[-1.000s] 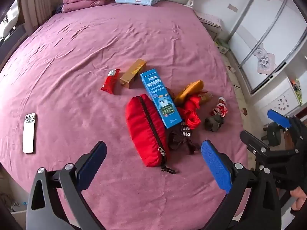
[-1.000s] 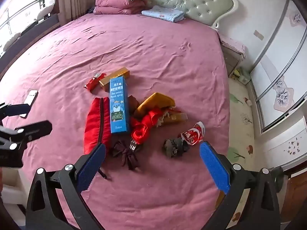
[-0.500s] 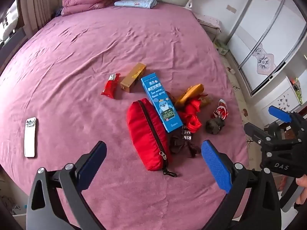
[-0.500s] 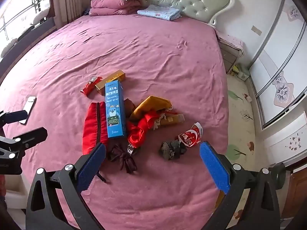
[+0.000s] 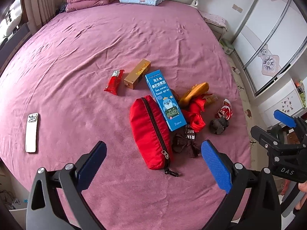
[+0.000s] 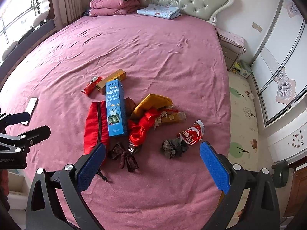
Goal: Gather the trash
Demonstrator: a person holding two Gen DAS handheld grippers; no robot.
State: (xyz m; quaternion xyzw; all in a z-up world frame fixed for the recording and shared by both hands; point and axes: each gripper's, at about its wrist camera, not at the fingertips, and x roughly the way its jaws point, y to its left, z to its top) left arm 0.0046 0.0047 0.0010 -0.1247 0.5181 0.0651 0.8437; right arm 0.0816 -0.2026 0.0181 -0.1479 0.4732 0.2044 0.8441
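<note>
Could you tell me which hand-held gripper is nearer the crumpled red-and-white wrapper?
Right. The right hand-held gripper hovers just short of the wrapper; the left hand-held gripper hovers farther, before the red pouch.

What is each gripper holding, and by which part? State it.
Nothing is held. The left gripper and right gripper are both open above the bed, with the red pouch and the other items lying untouched.

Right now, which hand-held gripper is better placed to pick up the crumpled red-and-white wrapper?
Right. The right hand-held gripper is open, with the red-and-white wrapper just ahead of its right finger. The left hand-held gripper faces the red pouch, farther away.
</note>
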